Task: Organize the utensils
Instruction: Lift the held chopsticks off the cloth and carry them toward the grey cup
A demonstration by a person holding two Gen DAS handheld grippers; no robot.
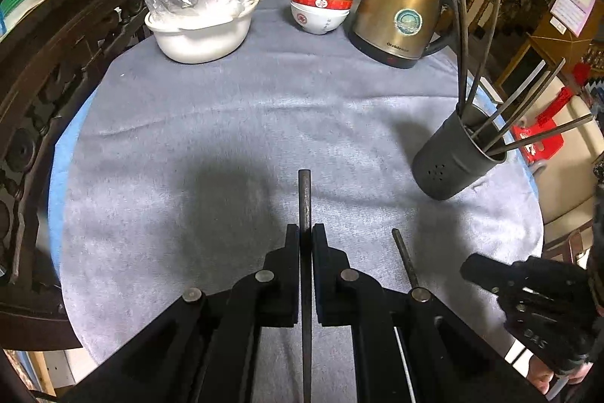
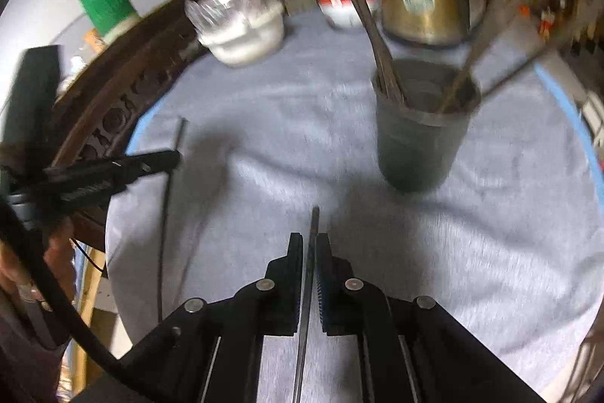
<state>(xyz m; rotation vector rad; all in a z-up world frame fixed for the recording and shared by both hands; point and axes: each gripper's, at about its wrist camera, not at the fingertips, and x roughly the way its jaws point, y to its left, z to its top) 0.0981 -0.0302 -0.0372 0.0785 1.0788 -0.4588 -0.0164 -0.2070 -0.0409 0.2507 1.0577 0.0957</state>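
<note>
My left gripper (image 1: 305, 233) is shut on a dark metal chopstick (image 1: 304, 199) that sticks out forward above the grey cloth. My right gripper (image 2: 309, 240) is shut on another thin metal utensil (image 2: 314, 221); it also shows at the lower right in the left wrist view (image 1: 468, 269). A dark grey utensil cup (image 1: 453, 157) holding several chopsticks stands at the right of the table, and right ahead in the right wrist view (image 2: 419, 142). A second chopstick (image 1: 406, 259) shows beside my left fingers; whether it lies on the cloth I cannot tell. The left gripper also shows in the right wrist view (image 2: 177, 157).
A brass kettle (image 1: 396, 21), stacked red-and-white bowls (image 1: 321, 6) and a white pot with wrapped bowls (image 1: 200, 21) stand along the far edge. A carved wooden chair back (image 1: 49, 82) curves along the left. The round table has a grey cloth (image 1: 226, 123).
</note>
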